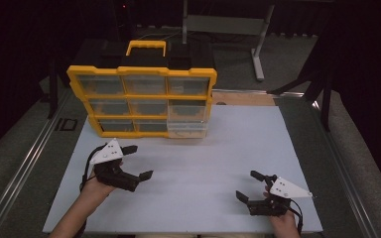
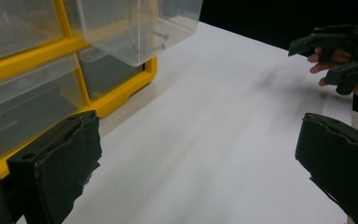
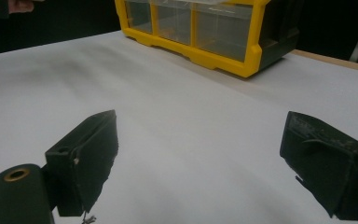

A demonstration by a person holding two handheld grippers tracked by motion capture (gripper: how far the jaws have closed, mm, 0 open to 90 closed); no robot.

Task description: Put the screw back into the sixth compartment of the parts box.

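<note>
A yellow organizer (image 1: 141, 94) with clear drawers and a black back stands at the table's far left. One clear drawer (image 1: 188, 126) on its right side sticks out toward me; in the left gripper view this drawer (image 2: 135, 28) holds a few thin metal pins. My left gripper (image 1: 138, 161) hovers open in front of the organizer, nothing between its jaws (image 2: 198, 172). My right gripper (image 1: 248, 185) is open near the front right of the table, also empty (image 3: 205, 168). The organizer (image 3: 200, 28) lies far ahead of it.
A white table top (image 1: 203, 158) spreads between the grippers and the organizer. A wooden strip (image 1: 243, 97) runs behind it. A grey metal stand (image 1: 258, 49) is on the floor beyond. Dark floor lies on both sides. The right gripper (image 2: 340, 56) appears far off.
</note>
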